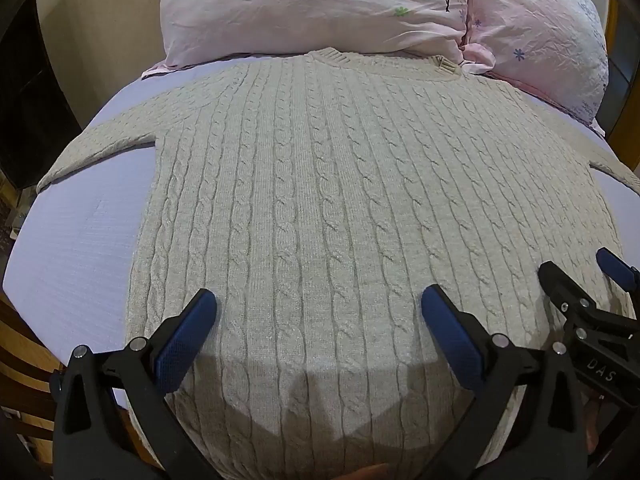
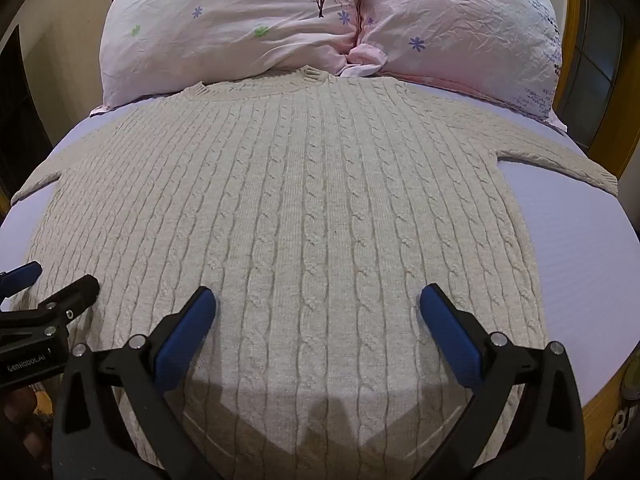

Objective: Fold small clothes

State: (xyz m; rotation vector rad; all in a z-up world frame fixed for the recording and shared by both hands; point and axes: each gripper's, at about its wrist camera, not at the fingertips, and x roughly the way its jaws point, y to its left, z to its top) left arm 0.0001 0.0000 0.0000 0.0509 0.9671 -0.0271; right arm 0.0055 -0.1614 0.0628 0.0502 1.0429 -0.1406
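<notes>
A beige cable-knit sweater [image 1: 320,184] lies flat and spread out on the lavender bed sheet [image 1: 76,248], collar toward the pillows, both sleeves stretched outward. It also shows in the right wrist view [image 2: 300,208]. My left gripper [image 1: 320,312] is open and empty, hovering over the sweater's lower hem area, left of centre. My right gripper [image 2: 318,312] is open and empty over the hem, right of centre. The right gripper also shows at the right edge of the left wrist view [image 1: 580,276]. The left gripper also shows at the left edge of the right wrist view [image 2: 52,280].
Two pink flowered pillows [image 1: 312,8] [image 1: 540,32] lie at the head of the bed, touching the collar. They also show in the right wrist view [image 2: 240,24]. Bare sheet [image 2: 580,248] flanks the sweater. A wooden bed frame [image 1: 20,360] borders the mattress.
</notes>
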